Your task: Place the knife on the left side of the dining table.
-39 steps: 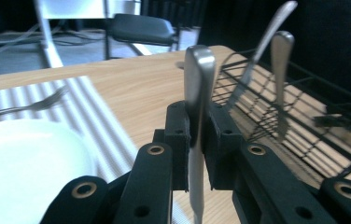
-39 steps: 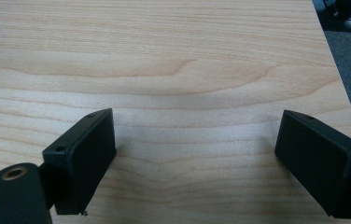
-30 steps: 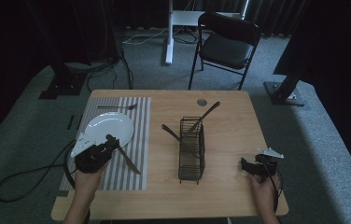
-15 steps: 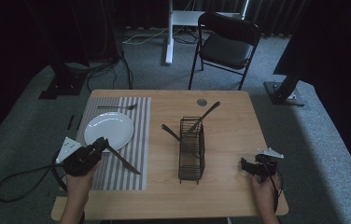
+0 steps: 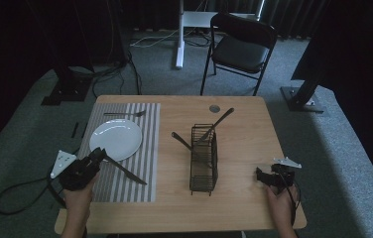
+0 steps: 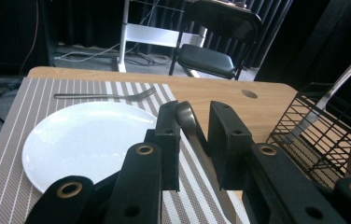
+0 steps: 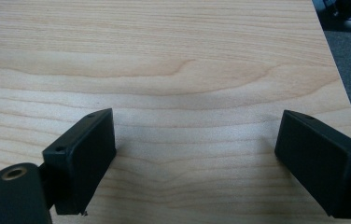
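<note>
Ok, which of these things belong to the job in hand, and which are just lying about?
In the job: silver table knife, between the jaws of the left tool; round white plate; grey striped placemat; silver fork; black wire cutlery basket.

Lying about: black folding chair; white stand base; floor cables.

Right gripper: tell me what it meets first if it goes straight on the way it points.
Probably the bare wooden table: the right gripper, jaws open, tilts down at it with nothing between.
</note>
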